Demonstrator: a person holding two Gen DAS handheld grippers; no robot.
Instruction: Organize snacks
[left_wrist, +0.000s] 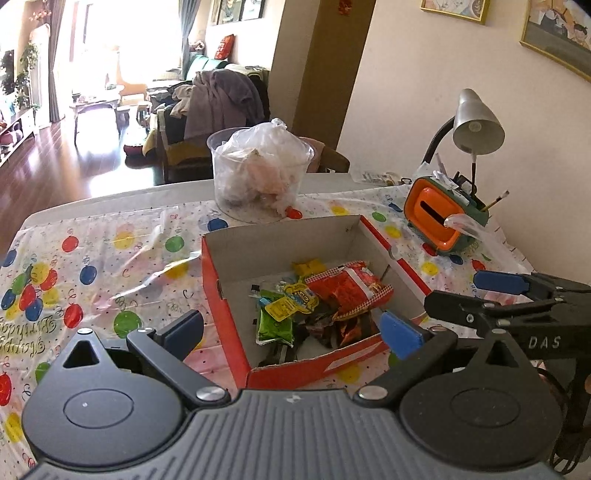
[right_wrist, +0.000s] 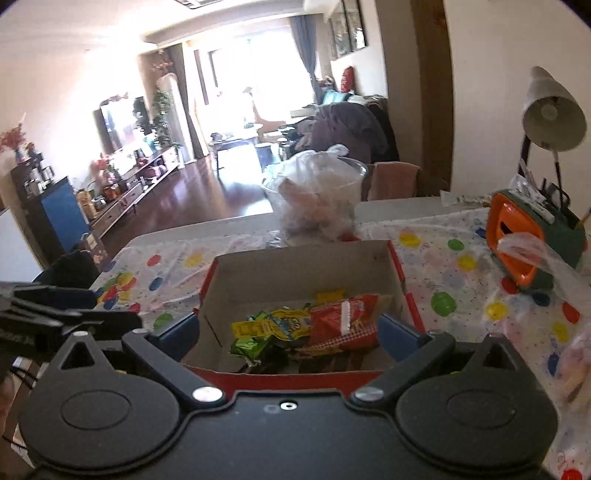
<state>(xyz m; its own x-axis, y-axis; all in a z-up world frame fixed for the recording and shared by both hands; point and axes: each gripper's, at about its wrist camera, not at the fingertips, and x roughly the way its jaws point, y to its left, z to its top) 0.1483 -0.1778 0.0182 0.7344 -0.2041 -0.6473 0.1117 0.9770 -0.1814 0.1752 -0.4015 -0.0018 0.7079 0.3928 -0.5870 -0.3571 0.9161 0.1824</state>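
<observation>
Blue pads tip both grippers, and both pairs of jaws stand wide apart with nothing between them. The left gripper hangs just short of the red cardboard box, its near corner lying between the spread fingers. The right gripper hovers over the box's near rim in its own view, and it also shows at the right edge of the left wrist view, its fingers beside the box's right wall.

Just ahead of both grippers, inside the box, lies the heap of snacks: a green packet nearest the left gripper, a yellow packet on top of it, a red crinkled packet to the right, and darker wrappers beneath. From the right wrist the same pile shows with the red packet towards the right finger and the green one towards the left.

The box sits on a tablecloth printed with coloured balloons. Beyond the box's far wall stands a clear tub holding a knotted plastic bag. Farther right of the grippers are an orange and green holder with pens in it and a grey desk lamp by the wall. Past the table, a chair draped with clothes stands before a bright living room.
</observation>
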